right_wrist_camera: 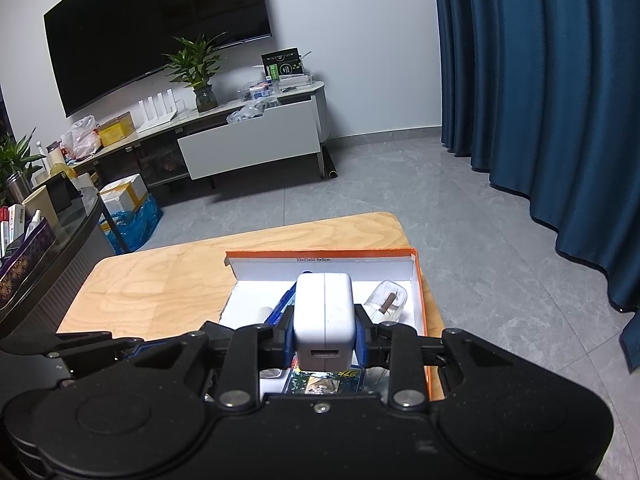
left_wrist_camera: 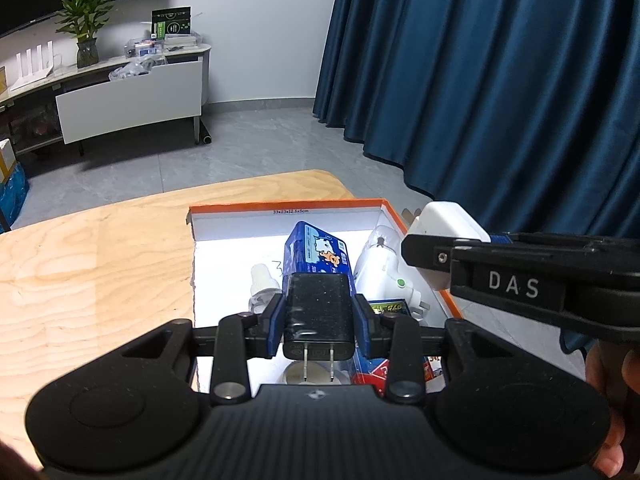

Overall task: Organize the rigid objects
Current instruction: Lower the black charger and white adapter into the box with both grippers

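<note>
Two chargers are in the air at once, one in each set of tongs, both hanging over the orange-rimmed white cardboard box (left_wrist_camera: 286, 205) that sits on the light wooden bench (left_wrist_camera: 92, 264). The left tongs (left_wrist_camera: 319, 316) are closed down to the width of a black rectangular plug-in charger (left_wrist_camera: 319, 312), their blue pads pressed on its two sides, its two metal prongs pointing back toward the camera. The right tongs (right_wrist_camera: 324, 330) are likewise narrowed onto a white rounded-square power adapter (right_wrist_camera: 324, 320), gripped on both flanks, its port facing the camera. Below and ahead of the left tongs, inside the box, lie a blue printed carton (left_wrist_camera: 318, 254), a small clear bottle with a white cap (left_wrist_camera: 262, 286) to its left, and a white plug-in device with a green dot (left_wrist_camera: 384, 268) to its right; from the right wrist view a clear glass bottle (right_wrist_camera: 386, 300) rests ahead and to the right of the right tongs. The step in hand looks like the placing stage of tidying: both items carried over the box, neither yet set down. The next move probably calls for lowering each charger into a free patch of the box floor, which is scarce, and then letting the tongs spread. With the two tongs close together, lowering one at a time may avoid a knock.
</note>
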`<state>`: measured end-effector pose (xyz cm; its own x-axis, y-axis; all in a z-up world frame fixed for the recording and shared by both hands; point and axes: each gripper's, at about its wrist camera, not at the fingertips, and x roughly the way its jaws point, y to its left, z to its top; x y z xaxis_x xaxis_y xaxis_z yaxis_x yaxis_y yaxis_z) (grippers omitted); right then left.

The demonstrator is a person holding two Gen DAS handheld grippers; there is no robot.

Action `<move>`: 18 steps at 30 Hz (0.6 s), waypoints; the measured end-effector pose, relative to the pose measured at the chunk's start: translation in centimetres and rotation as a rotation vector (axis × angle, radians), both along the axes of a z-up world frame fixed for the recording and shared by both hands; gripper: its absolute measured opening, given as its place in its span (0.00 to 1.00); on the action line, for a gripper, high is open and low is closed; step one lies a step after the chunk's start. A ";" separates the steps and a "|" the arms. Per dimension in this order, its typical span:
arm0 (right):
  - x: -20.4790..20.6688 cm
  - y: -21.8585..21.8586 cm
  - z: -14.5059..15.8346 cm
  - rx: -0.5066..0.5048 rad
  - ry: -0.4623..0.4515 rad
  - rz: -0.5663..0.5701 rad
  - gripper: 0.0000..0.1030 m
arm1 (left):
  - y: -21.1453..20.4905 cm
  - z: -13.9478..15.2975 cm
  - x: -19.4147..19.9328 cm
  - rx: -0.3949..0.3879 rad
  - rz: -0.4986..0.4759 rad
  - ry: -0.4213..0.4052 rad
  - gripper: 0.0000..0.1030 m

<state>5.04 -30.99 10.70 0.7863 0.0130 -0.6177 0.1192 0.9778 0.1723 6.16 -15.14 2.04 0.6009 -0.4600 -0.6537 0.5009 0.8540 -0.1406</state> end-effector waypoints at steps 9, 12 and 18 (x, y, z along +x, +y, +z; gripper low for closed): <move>-0.1 0.2 0.0 -0.002 0.004 0.009 0.34 | -0.1 0.0 0.0 0.001 -0.001 0.001 0.35; 0.0 0.2 0.0 -0.002 0.006 0.013 0.34 | -0.2 0.0 -0.1 -0.001 -0.002 0.002 0.35; 0.1 0.4 -0.2 -0.001 0.010 0.025 0.34 | -0.2 0.0 -0.1 0.001 -0.004 0.001 0.35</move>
